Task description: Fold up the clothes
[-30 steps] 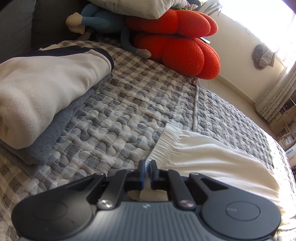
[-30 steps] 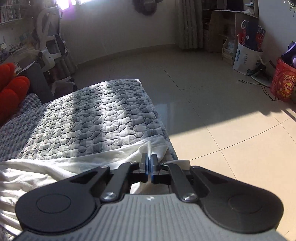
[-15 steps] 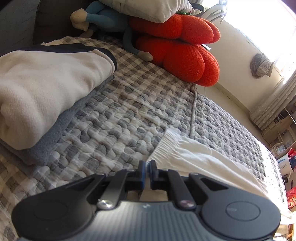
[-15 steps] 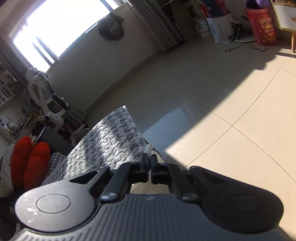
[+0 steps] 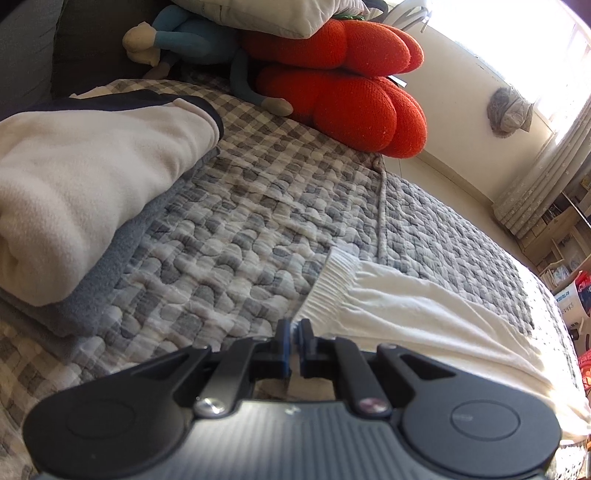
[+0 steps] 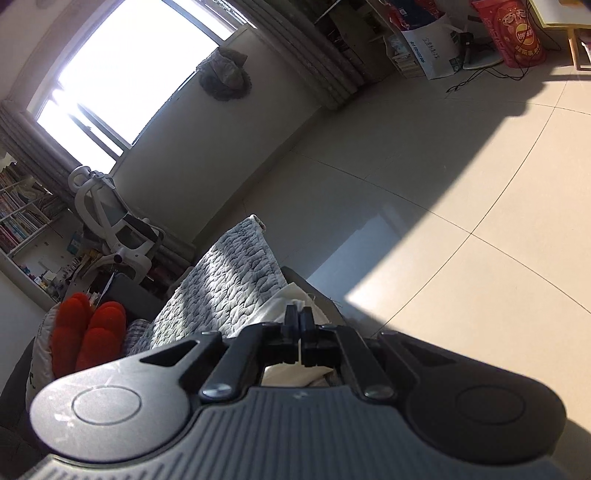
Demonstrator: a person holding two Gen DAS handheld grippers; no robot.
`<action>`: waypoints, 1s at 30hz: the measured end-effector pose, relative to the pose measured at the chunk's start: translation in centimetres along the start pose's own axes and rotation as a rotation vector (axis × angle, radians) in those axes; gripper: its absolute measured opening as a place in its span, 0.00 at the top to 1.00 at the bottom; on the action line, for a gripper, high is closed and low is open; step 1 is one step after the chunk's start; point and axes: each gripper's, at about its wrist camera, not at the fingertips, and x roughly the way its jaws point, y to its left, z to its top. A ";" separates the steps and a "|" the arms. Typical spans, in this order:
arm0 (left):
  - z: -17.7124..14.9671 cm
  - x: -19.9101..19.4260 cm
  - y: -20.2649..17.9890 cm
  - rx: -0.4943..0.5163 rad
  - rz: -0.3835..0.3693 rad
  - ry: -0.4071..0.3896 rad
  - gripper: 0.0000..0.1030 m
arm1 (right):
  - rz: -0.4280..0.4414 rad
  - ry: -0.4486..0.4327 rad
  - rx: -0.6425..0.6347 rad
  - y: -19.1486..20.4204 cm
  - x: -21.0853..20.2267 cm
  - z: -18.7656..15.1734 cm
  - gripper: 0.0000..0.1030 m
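A white garment [image 5: 413, 314] with a ribbed elastic band lies stretched across the grey quilted bed cover [image 5: 236, 236]. My left gripper [image 5: 294, 326] is shut on the corner of that ribbed band, close to the cover. In the right wrist view my right gripper [image 6: 296, 314] is shut on the other end of the white garment [image 6: 280, 301], held at the bed's edge above the floor; the view is rolled over. Most of the cloth is hidden behind the gripper body there.
A folded cream fleece [image 5: 85, 177] lies on a grey one [image 5: 122, 254] at the left. Red plush cushions [image 5: 343, 99] and a blue doll [image 5: 192, 40] sit at the bed's head. Tiled floor [image 6: 461, 221], an office chair [image 6: 110, 218] and bags [image 6: 517, 33] lie beyond.
My right gripper has rolled and swung sideways with the garment's end, its view tilting from the bed top to the window and floor. The garment looks pulled straighter. The left gripper stayed put.
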 end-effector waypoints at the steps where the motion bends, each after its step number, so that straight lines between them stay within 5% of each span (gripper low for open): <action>1: 0.0 0.0 0.0 0.003 0.001 0.000 0.95 | 0.003 -0.001 0.000 -0.1 0.0 -0.1 0.98; 7: -0.5 -0.3 -0.2 0.052 -0.004 0.008 0.94 | 0.009 0.002 -0.040 -0.1 -0.1 -0.1 0.98; 12: -0.4 -0.4 0.8 -0.020 -0.025 0.021 0.87 | 0.019 0.035 -0.040 -0.7 0.3 -0.6 0.96; 15: -0.3 -0.9 1.1 -0.068 -0.043 0.013 0.85 | -0.037 -0.002 -0.022 -0.7 0.1 -0.4 0.87; 19: 0.4 -2.2 0.6 -0.096 -0.037 -0.024 0.72 | -0.145 -0.084 -0.118 1.7 -0.9 0.2 0.87; 23: 1.0 -3.8 -0.6 -0.084 -0.024 -0.081 0.66 | -0.197 -0.100 -0.504 9.3 -1.3 -1.6 0.83; 26: 1.3 -4.4 -1.8 -0.076 -0.027 -0.100 0.60 | -0.057 0.000 -0.811 15.4 -0.9 -5.0 0.58; 30: 2.1 -4.7 -4.2 -0.117 -0.071 -0.100 0.60 | 0.203 0.143 -1.205 23.9 -0.6 -11.1 0.58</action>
